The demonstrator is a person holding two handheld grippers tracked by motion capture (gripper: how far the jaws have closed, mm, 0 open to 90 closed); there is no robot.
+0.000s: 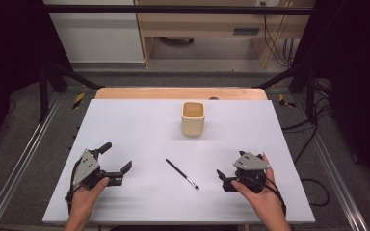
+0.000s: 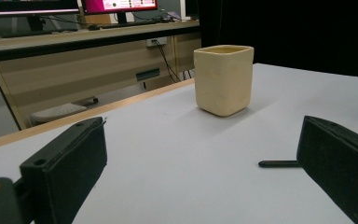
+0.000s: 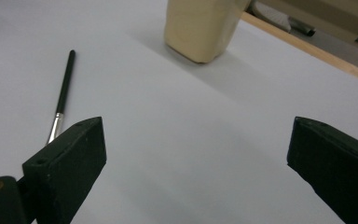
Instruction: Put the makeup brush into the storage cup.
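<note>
so the thin black brush (image 1: 182, 173) is lying flat on the white table (image 1: 139, 125), roughly midway between the two hands and a bit closer to the person than the cream cup (image 1: 193, 118), which stands upright well apart from it toward the far edge. the left gripper (image 1: 115, 160) has its jaws spread wide with nothing between them, resting low near the table's left side. the right gripper (image 1: 225, 179) is the same in its own view, jaws well apart and holding nothing, with the brush's metal ferrule end poking out just beside one jaw.

where it could go sideways: that brush is skinny and lies flush on a smooth surface, so blunt black jaws coming down on it will probably skid it away or roll it instead of catching it. if the right gripper closes at an angle it may pinch only the ferrule tip and the handle will swing down. if the brush is meant for the cup, the cup looks light and has no one steadying it, so a long handle bumping the rim could tip or shove it. the left gripper sits far enough off that it can't brace anything in time.
</note>
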